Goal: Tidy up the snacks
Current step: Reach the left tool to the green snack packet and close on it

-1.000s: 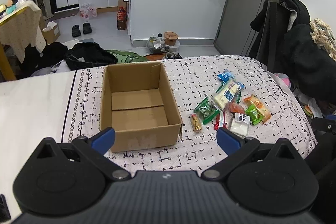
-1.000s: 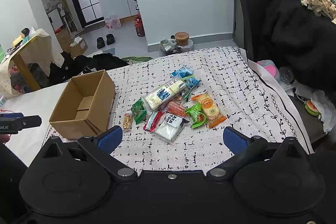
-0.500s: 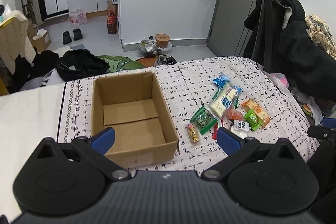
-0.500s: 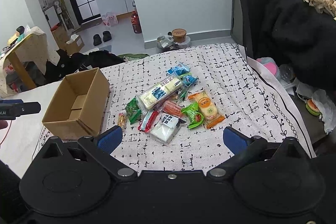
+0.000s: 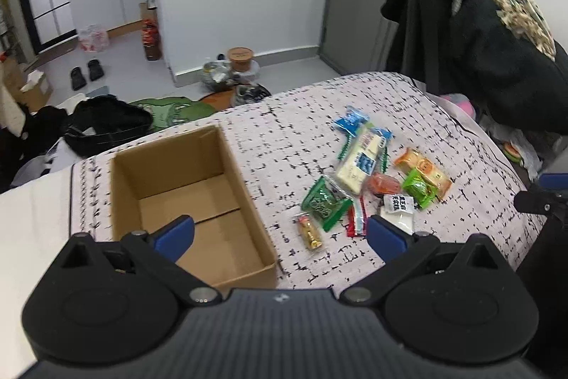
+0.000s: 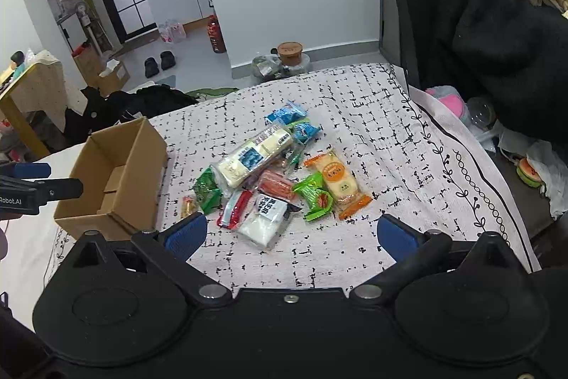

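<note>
Snacks point(image 6: 273, 173) lie in a loose pile on the patterned bed cover point(image 6: 372, 116), all outside the cardboard box point(image 6: 117, 180), which sits empty to their left. Right hand-held gripper point(image 6: 289, 233) is straight in front of the pile and hovers above the cover, fingers spread wide, nothing between them. White packet point(image 6: 264, 217) and red packet point(image 6: 236, 206) are nearest its fingertips, just ahead and slightly left of centre. Orange packet point(image 6: 337, 182) and green packet point(image 6: 314, 196) lie a bit further ahead, right of centre. Long white packet point(image 6: 254, 157) runs diagonally, low-left to high-right, across the middle of the pile; blue packets point(image 6: 291, 119) are at the far end.

Left hand-held gripper point(image 5: 280, 235) is also spread wide and holds nothing. It hangs over the near end of the box, with its left fingertip over the opening and its right fingertip over the near edge of the pile. From its view the snacks lie to the right, with the small gold packet point(image 5: 309, 231) and dark green packet point(image 5: 325, 201) closest to the box wall.

Judgement: the right side is better placed for the first pick, likely the white or red packet. The carry to the box would go leftward. The left could take the gold packet with a short move.
</note>
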Tool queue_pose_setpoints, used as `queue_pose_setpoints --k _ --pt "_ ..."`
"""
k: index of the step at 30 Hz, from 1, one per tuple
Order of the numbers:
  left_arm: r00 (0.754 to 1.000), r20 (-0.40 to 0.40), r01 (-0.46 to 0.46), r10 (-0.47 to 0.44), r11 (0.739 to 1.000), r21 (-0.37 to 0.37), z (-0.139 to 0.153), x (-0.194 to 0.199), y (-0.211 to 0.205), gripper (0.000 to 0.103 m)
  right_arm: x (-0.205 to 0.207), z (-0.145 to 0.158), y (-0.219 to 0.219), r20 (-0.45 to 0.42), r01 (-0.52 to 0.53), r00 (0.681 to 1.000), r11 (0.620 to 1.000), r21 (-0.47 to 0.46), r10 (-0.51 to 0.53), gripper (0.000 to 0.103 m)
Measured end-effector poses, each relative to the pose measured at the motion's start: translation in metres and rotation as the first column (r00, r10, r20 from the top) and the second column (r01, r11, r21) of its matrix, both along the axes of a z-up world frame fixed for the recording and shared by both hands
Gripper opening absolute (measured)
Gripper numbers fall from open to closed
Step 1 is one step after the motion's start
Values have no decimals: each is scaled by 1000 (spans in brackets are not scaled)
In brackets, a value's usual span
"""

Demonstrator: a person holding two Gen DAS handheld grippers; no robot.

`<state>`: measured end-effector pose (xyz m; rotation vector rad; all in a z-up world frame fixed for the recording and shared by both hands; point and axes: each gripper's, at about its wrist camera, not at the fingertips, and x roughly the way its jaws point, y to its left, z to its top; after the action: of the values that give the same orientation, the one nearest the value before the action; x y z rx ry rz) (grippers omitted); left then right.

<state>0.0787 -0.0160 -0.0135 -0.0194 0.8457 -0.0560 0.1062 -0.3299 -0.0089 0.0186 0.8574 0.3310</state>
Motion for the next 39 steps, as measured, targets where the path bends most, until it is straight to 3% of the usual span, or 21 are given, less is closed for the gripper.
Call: queue_pose_setpoints --k 19,30,39 --pt "992 -19 124 -124 992 -4 -25 67 -31 102 36 -28 -8 -51 68 996 998 1 -68 102" --pt "983 -33 178 -181 982 -59 -49 96 -53 98 59 -50 -6 -102 102 990 995 7 -101 85" --pt "986 -88 138 -143 989 -61 -79 115 -61 84 76 -70 -1 -134 128 983 991 20 -125 75"
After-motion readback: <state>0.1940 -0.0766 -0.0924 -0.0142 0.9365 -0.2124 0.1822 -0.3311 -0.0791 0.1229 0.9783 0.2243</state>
